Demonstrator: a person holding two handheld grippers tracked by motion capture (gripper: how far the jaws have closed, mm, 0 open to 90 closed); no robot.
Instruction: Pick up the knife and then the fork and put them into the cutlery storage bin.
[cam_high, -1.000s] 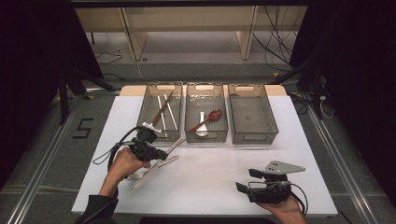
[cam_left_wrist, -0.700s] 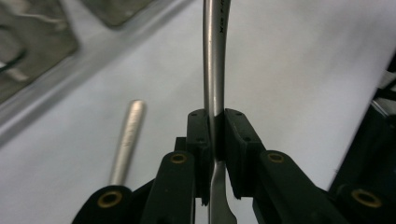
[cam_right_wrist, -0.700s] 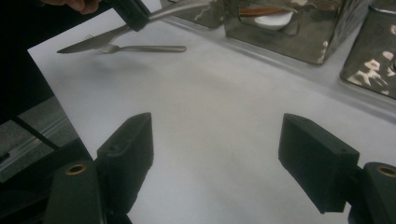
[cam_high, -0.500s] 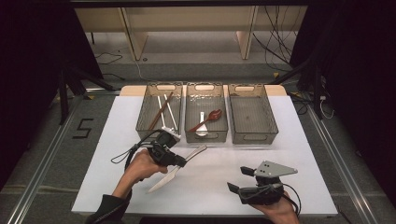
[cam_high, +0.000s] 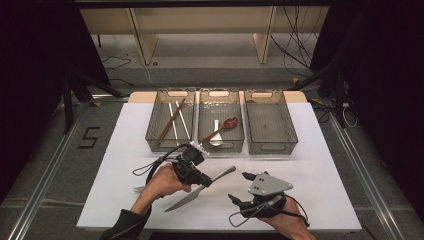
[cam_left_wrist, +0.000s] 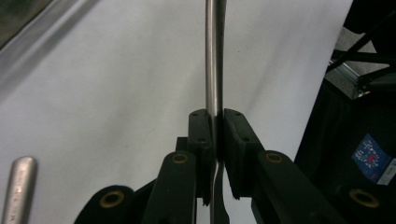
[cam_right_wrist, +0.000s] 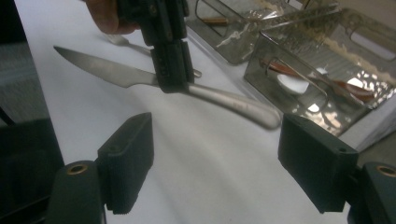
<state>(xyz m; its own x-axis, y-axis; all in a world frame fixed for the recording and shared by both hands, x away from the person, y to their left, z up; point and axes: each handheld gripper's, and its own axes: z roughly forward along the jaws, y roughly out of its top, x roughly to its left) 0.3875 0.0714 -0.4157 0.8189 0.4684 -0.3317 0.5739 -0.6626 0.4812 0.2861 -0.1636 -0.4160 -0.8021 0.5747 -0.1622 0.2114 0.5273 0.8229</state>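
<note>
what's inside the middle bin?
Middle bin holds a white spoon and a red-brown spoon, crossing. Whether anything lies beneath them I can't tell.

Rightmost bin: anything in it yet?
Empty. The high view shows the rightmost bin with a bare floor; spoons and chopsticks sit in the other two.

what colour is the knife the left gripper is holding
Plain silver metal, blade and handle alike. The knife shows best in the right gripper view, clamped in the left gripper.
</note>
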